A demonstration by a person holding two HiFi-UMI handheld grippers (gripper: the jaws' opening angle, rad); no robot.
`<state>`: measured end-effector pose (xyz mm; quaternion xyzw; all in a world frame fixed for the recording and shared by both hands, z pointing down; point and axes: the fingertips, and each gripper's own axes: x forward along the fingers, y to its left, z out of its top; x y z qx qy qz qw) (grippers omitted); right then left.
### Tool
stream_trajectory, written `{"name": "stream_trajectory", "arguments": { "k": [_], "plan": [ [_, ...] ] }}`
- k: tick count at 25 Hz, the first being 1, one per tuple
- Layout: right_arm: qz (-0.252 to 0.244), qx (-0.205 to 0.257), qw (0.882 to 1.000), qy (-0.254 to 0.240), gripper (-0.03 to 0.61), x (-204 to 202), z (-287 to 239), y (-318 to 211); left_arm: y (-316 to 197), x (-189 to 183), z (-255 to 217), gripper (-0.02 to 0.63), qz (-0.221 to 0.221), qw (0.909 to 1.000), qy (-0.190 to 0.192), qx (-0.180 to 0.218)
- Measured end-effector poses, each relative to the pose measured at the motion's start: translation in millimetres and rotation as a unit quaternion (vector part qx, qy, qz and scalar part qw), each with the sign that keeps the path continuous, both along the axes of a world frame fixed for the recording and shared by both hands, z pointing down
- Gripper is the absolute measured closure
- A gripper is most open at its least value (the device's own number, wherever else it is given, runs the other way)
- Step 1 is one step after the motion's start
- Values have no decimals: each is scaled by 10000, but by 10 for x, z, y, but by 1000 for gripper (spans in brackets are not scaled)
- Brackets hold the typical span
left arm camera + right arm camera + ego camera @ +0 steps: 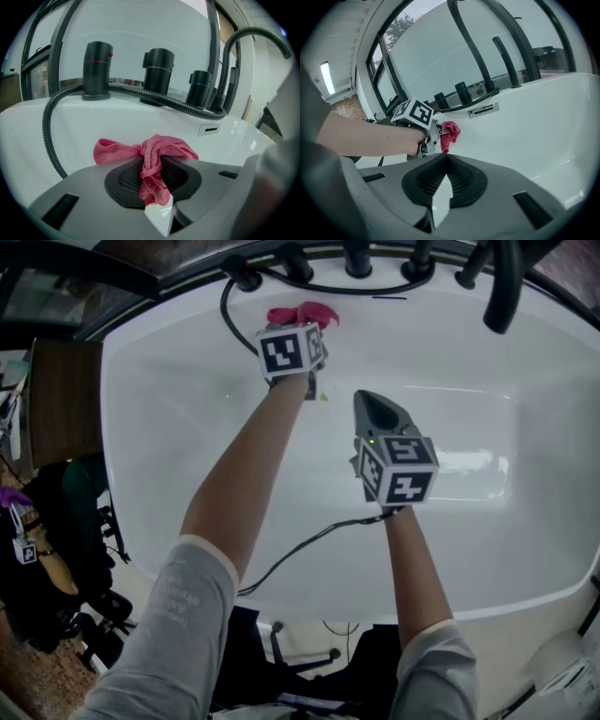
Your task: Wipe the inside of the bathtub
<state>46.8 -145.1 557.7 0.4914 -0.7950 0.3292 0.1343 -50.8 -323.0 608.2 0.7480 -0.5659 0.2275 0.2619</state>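
The pink cloth sits bunched at the far inner wall of the white bathtub, just below the rim that carries the black fittings. The left gripper has its jaws clamped on the cloth's middle. One fold sticks out to the left of the jaws, and a tail hangs down between the dark pads. In the head view the left arm reaches straight across the tub, with the cloth showing just past the marker cube.

The right gripper hangs over the tub's open middle, well apart from the cloth and nearer the person. Its jaws are together at the tips with nothing between them, as the right gripper view shows.

On the rim above the cloth stand three black tap bodies in a row. A ribbed black hose loops down from them along the left wall. A curved black spout rises at the right end of the rim, and a small overflow slot sits in the wall beneath the taps.
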Motion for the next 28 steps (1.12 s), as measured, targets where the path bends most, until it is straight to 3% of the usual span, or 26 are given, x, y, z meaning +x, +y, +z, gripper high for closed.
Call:
{"name": "stream_trajectory", "arguments": {
  "k": [12, 28],
  "plan": [
    [18, -185, 9998, 74, 569, 69, 488, 15, 139, 21, 583, 526, 91, 9999, 66, -54],
    [4, -408, 9991, 110, 569, -43, 1396, -95, 485, -35, 1937, 528, 197, 9972, 153, -707]
  ]
}}
